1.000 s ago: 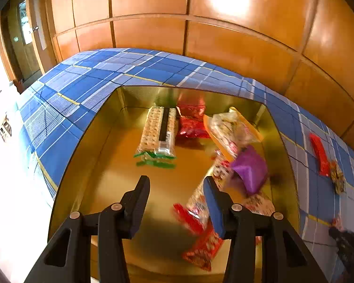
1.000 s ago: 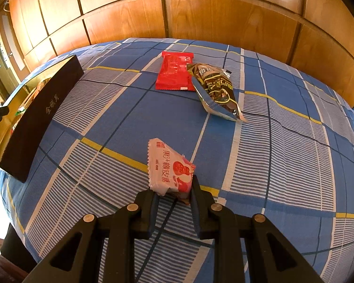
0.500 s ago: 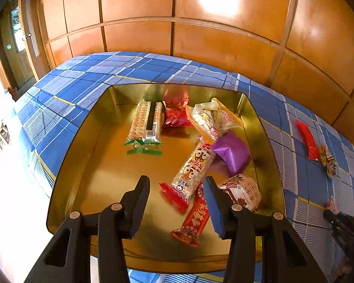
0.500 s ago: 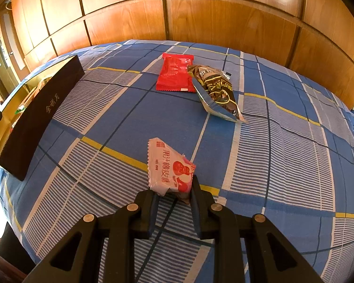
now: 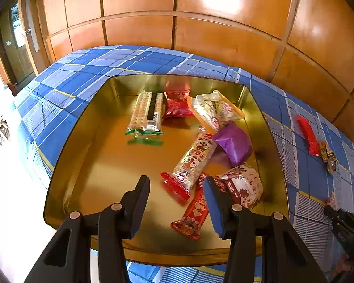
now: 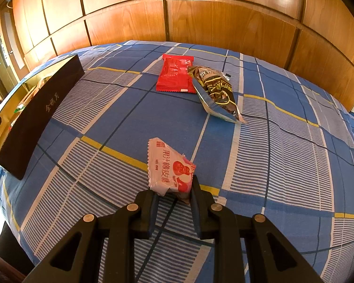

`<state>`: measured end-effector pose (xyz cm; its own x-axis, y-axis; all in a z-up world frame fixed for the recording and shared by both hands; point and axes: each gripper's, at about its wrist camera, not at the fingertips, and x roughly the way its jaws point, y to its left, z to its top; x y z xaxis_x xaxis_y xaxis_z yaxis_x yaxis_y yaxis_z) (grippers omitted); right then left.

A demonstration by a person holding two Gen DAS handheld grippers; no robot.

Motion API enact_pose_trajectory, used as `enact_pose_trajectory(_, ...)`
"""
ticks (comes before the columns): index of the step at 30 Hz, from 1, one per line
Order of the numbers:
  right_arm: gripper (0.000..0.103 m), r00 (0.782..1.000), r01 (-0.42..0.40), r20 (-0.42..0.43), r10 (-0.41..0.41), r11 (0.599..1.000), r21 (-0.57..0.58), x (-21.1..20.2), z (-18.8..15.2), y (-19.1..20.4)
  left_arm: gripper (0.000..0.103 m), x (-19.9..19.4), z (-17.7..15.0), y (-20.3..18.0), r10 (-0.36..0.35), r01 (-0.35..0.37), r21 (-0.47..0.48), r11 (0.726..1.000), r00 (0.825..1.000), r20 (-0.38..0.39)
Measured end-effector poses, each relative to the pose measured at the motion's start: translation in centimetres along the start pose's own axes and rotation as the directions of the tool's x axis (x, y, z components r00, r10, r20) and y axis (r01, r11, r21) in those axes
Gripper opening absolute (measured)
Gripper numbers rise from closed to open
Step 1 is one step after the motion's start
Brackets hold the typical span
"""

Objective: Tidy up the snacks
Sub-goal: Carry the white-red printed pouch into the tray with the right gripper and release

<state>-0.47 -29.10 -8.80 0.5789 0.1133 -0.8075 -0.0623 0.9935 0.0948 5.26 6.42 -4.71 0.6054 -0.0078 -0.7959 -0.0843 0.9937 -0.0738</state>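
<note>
Two grippers, two jobs. R gripper (image 6: 173,197) was clamped on a pink-white gummy packet (image 6: 169,167), pinching only its near bottom edge so the packet stood up above the blue plaid cloth (image 6: 283,155); probably an edge grip because a flat sachet gives nothing else to bite. L gripper (image 5: 177,197) hung over the gold tin (image 5: 87,141) w/ jaws apart and nothing between them, likely parked there since the tin is where snacks collect.

Tin already held approx. seven items: cracker pack (image 5: 147,113) towards the far-left corner, red bag (image 5: 177,105) beside it, clear-orange bag (image 5: 216,110), purple pouch (image 5: 233,145), long rice-cracker stick (image 5: 193,162), floral packet (image 5: 244,184), red bar (image 5: 195,212). Most crowded the right half, so the left floor was free for more.

Red sachet (image 6: 175,75) and brown nut bag (image 6: 218,92) lay touching on the cloth, well apart from the tin, not yet collected. Tin's black side (image 6: 39,115) faced the R cam, to its left.
</note>
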Motion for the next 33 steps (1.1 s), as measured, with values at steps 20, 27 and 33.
enact_pose_trajectory(20,0.023,0.947,-0.314,0.022,0.32,0.94,-0.131,-3.6,5.8,9.9,0.051,-1.4,-0.1,7.3,0.12,-0.112,-0.153,0.982,0.992,0.042)
enact_pose_trajectory(27,0.024,0.898,-0.432,-0.053,0.436,0.856,-0.283,-3.4,7.3,18.5,0.051,-1.6,-0.5,8.2,0.123,-0.114,-0.167,0.979,0.991,0.047)
enact_pose_trajectory(33,0.031,0.908,-0.419,-0.165,0.386,0.853,-0.312,-0.1,6.6,22.0,0.052,-1.8,-0.8,7.8,0.123,-0.113,-0.133,0.985,0.99,0.063)
